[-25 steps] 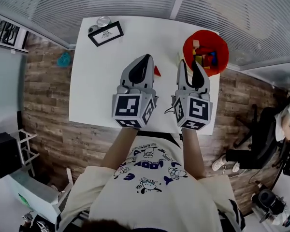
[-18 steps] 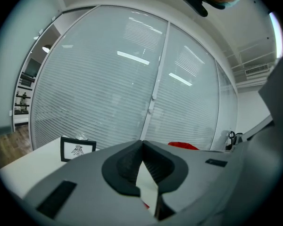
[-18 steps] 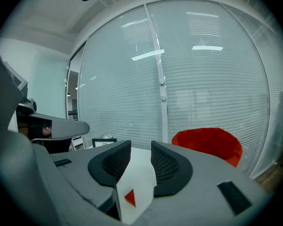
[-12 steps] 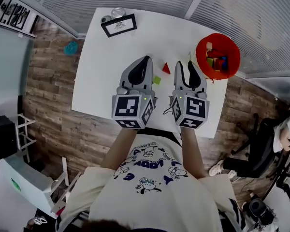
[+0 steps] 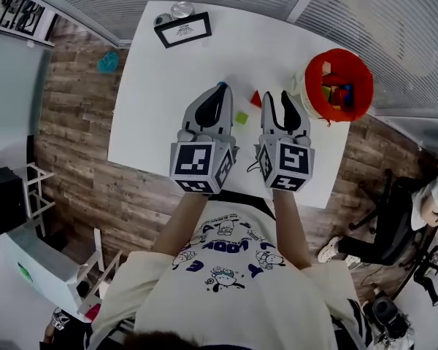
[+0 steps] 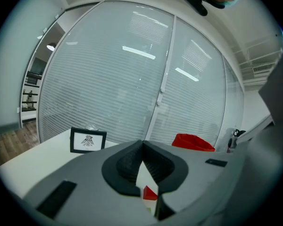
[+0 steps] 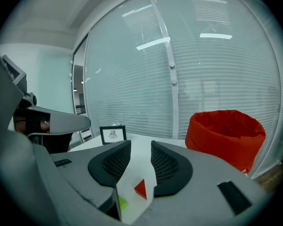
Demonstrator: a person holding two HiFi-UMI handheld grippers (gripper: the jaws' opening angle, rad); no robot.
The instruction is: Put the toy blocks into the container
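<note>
A red fabric container (image 5: 312, 102) holding several coloured blocks stands at the table's right end, and it also shows in both gripper views (image 6: 193, 142) (image 7: 225, 131). A red triangular block (image 5: 256, 99) and a small green block (image 5: 241, 117) lie on the white table (image 5: 153, 115) between my two grippers. My left gripper (image 5: 220, 87) hovers just left of them, its jaw tips (image 6: 142, 144) touching with nothing held. My right gripper (image 5: 284, 95) stands open just right of the blocks. Through its gap (image 7: 140, 147) I see the red block (image 7: 140, 189) and the green block (image 7: 121, 203).
A black picture frame (image 5: 182, 29) and a metal can (image 5: 181, 9) stand at the table's far left corner. The near table edge runs just under the grippers' marker cubes. A seated person (image 5: 416, 203) is off to the right on the wood floor.
Both grippers have sunk a little and shifted left over the table, away from the container. The green block, hidden before, now shows between them.
</note>
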